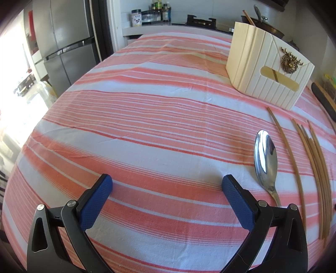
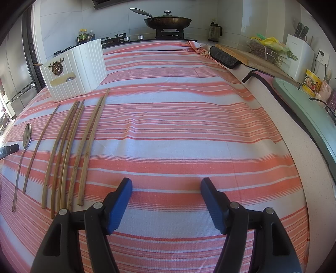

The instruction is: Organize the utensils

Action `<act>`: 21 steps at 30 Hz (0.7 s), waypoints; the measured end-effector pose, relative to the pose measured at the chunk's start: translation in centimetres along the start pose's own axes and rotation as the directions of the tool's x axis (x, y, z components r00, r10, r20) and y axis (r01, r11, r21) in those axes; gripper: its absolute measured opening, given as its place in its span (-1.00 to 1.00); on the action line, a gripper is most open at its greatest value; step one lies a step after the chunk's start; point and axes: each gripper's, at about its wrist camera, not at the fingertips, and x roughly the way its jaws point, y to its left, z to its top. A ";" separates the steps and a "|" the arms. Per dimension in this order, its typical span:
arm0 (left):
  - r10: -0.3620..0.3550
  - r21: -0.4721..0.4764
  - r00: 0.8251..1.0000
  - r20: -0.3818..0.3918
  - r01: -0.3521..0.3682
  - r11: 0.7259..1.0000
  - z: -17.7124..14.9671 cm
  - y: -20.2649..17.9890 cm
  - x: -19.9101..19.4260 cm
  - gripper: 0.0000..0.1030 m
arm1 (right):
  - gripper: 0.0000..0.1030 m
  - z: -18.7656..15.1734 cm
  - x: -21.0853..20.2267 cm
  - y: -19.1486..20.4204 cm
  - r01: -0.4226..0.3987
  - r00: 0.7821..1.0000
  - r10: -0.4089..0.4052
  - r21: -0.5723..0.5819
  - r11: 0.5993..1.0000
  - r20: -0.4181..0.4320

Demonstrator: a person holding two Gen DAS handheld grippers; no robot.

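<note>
A metal spoon (image 1: 265,155) lies on the striped tablecloth (image 1: 147,126), just right of my open, empty left gripper (image 1: 167,182). Several wooden chopsticks (image 1: 310,159) lie side by side right of the spoon. A cream utensil holder (image 1: 266,71) stands beyond them with a chopstick (image 1: 248,17) sticking out. In the right wrist view the spoon (image 2: 26,135), chopsticks (image 2: 71,147) and holder (image 2: 77,69) are at the left. My right gripper (image 2: 166,185) is open and empty over bare cloth, right of the chopsticks. The left gripper's tip shows at the left edge (image 2: 9,149).
A fridge (image 1: 63,42) stands far left. A stove with a lidded pan (image 2: 168,21) is behind the table. A black mitt (image 2: 224,57), cutting board (image 2: 252,56), green board (image 2: 310,113) and knife block (image 2: 300,54) line the right counter.
</note>
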 end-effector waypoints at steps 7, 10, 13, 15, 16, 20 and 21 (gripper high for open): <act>-0.001 0.005 1.000 -0.003 0.001 1.000 0.0 0.0 0.0 0.99 | 0.35 0.0 0.0 0.0 0.000 1.000 0.000 0.000 1.000 0.000; -0.007 0.012 1.000 -0.008 0.007 1.000 0.0 0.0 0.0 0.99 | 0.35 0.0 0.0 0.0 0.000 1.000 0.000 0.000 1.000 0.000; -0.011 0.017 1.000 -0.010 0.011 1.000 -0.1 0.0 0.0 0.99 | 0.35 0.0 0.0 0.0 -0.001 1.000 0.001 0.000 1.000 0.000; -0.012 0.019 1.000 -0.010 0.013 1.000 -0.2 0.0 0.0 0.99 | 0.35 0.0 0.0 0.0 -0.001 1.000 0.001 0.000 1.000 0.000; -0.014 0.020 1.000 -0.010 0.014 1.000 -0.2 0.0 -0.1 0.99 | 0.35 0.0 0.0 0.0 -0.001 1.000 0.001 0.000 1.000 0.000; -0.015 0.022 1.000 -0.008 0.016 1.000 -0.3 0.0 -0.2 0.99 | 0.35 0.0 0.0 0.0 -0.001 1.000 0.001 0.000 1.000 0.000; -0.017 0.021 1.000 -0.008 0.017 1.000 -0.3 0.1 -0.2 0.99 | 0.35 0.0 0.0 0.0 -0.001 1.000 0.001 0.000 1.000 0.000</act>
